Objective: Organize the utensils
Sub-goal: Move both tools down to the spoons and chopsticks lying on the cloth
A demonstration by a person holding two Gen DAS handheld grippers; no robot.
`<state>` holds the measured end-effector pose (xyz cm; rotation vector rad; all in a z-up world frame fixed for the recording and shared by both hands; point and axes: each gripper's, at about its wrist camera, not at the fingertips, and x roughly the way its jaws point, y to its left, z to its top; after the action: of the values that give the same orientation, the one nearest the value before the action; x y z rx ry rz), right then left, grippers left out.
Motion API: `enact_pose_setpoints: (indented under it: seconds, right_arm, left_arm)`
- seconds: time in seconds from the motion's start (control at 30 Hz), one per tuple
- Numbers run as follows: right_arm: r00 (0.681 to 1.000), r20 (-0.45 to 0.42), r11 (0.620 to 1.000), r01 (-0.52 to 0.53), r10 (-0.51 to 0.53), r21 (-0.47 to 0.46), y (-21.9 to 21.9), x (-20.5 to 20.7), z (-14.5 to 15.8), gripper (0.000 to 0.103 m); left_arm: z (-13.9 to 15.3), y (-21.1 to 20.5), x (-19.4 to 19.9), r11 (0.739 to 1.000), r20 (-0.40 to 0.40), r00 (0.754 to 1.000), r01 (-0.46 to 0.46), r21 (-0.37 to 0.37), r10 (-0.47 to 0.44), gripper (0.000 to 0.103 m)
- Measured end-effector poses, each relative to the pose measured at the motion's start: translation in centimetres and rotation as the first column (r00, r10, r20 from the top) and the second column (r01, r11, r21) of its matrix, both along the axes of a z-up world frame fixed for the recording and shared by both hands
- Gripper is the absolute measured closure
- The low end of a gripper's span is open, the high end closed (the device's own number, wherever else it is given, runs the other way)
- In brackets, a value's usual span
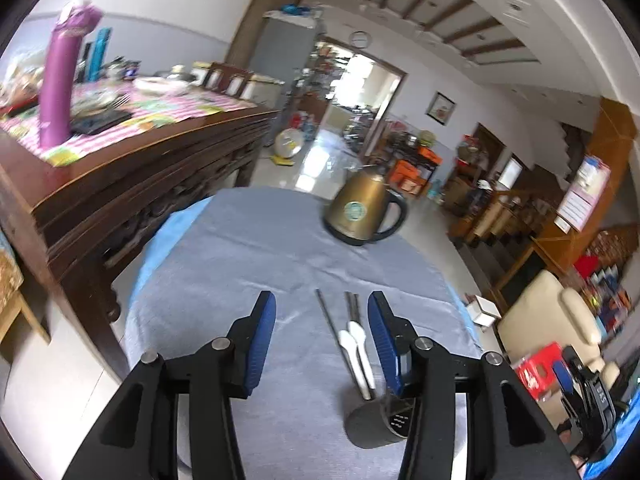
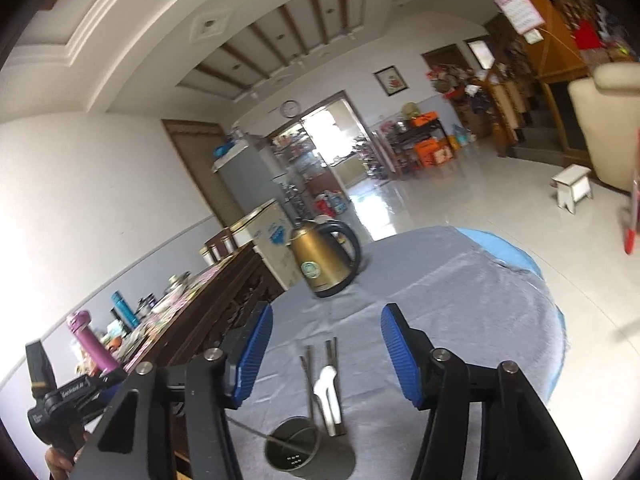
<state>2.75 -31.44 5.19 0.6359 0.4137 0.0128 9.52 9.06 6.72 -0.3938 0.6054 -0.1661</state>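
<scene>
A clear utensil holder stands on the grey tablecloth, holding white spoons and dark chopsticks that stick up. My left gripper is open and empty, its jaws wide on either side of the utensil tops, the right finger near the holder. In the right wrist view the holder with a white spoon and chopsticks sits below my open, empty right gripper.
A gold electric kettle stands at the table's far side, also in the right wrist view. A dark wooden sideboard with a purple bottle runs along the left. A cream armchair stands to the right.
</scene>
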Motion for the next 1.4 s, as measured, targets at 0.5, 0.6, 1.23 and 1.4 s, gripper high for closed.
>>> enact_pose_setpoints:
  seconds: [0.5, 0.6, 1.23, 1.4]
  right_arm:
    - [0.972, -0.237, 0.996, 0.017, 0.003, 0.084, -2.6, 1.9, -7.1, 0.051]
    - [0.958, -0.285, 0.995, 0.0, 0.027, 0.095, -2.6, 2.8, -9.0, 0.051]
    - [0.699, -0.47, 0.84, -0.486, 0.539, 0.241, 4.8, 25.2, -20.7, 0.055]
    - [0.62, -0.509, 0.779, -0.6, 0.597, 0.184, 9.7, 29.6, -20.9, 0.055]
  left_arm:
    - [-7.7, 0.4, 2.8, 0.992, -0.234, 0.968, -0.066, 0.11, 0.091, 0.051]
    - [-9.3, 0.1, 3.4, 0.99, -0.269, 0.959, -0.056, 0.126, 0.088, 0.051]
    - [-17.7, -1.0, 9.6, 0.989, -0.45, 0.892, 0.027, 0.148, 0.043, 0.051]
    - [-18.6, -2.0, 11.5, 0.982, -0.462, 0.886, 0.058, 0.178, 0.032, 0.051]
